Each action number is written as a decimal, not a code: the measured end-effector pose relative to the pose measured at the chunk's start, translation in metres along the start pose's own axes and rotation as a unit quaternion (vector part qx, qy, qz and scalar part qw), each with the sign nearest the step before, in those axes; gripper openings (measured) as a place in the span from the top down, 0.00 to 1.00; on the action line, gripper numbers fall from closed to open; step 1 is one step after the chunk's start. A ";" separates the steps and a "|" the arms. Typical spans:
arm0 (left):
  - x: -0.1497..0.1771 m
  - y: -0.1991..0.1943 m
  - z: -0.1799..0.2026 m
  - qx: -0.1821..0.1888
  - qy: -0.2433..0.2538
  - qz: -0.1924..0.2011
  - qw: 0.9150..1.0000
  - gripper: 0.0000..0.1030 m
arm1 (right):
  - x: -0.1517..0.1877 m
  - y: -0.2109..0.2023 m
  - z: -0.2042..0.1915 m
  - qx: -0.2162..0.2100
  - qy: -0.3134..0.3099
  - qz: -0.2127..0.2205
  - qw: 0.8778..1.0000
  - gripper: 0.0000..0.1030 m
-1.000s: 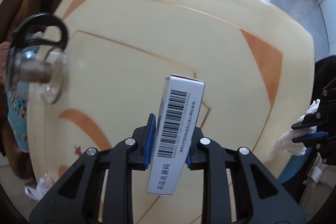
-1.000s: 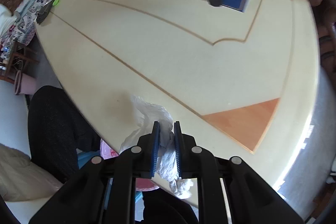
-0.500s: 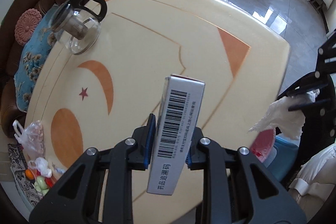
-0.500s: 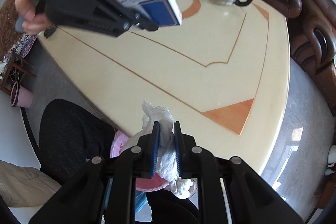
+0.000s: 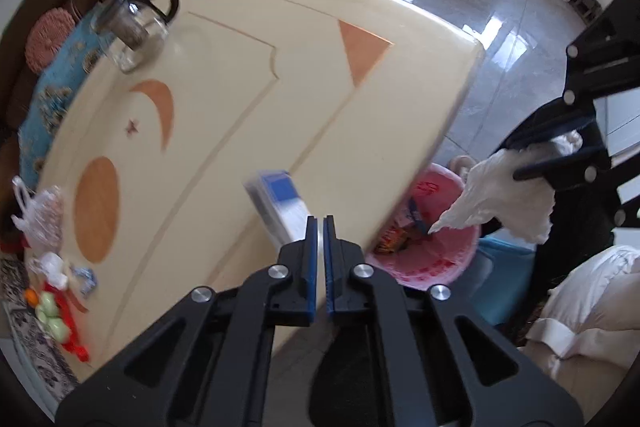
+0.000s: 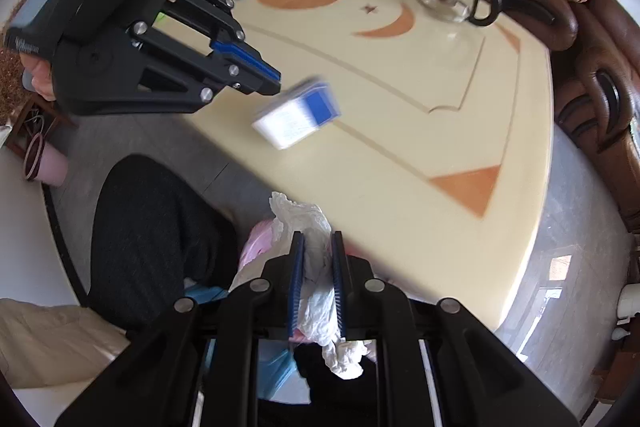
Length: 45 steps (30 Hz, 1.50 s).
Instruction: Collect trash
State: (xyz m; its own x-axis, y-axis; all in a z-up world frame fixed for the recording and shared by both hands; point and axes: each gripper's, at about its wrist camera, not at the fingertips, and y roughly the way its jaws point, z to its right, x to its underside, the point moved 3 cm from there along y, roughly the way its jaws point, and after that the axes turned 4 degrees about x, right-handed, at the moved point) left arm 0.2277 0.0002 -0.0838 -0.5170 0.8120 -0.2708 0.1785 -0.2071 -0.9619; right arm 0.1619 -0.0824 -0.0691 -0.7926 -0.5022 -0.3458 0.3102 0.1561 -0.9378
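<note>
Scene: we stand at the edge of a cream desk, a pink-lined bin just below its rim.
Left gripper: its jaws have just been closing and now sit pressed together with nothing between them; the blue-and-white box blurs in mid-air just beyond their tips, over the desk's edge and short of the bin.
Right gripper: its jaws pinch a crumpled white tissue, held above the bin.
Done: wrappers already lie in the bin.
Left: we judge the box may miss and need fetching; the tissue awaits dropping; small scraps at the desk's far end look uncollected.
Untouched: a glass teapot.
</note>
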 end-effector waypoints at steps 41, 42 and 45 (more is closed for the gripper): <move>-0.006 0.154 -0.072 -0.031 -0.104 -0.112 0.988 0.17 | 0.030 0.097 0.004 -0.093 0.015 -0.061 0.994 0.86; -0.007 0.156 -0.072 -0.032 -0.115 -0.111 0.987 0.12 | 0.030 0.095 0.005 -0.094 0.015 -0.059 0.994 0.86; -0.012 0.160 -0.076 -0.062 -0.124 -0.116 0.984 0.12 | 0.032 0.091 0.006 -0.095 0.015 -0.054 0.994 0.86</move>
State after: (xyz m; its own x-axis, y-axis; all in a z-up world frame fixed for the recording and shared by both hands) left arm 0.3260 -0.0013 -0.2320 -0.7411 0.6687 -0.0600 0.1242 0.0487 -0.9911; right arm 0.1679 -0.0890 -0.1650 -0.8316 -0.4999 -0.2418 0.1211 0.2618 -0.9575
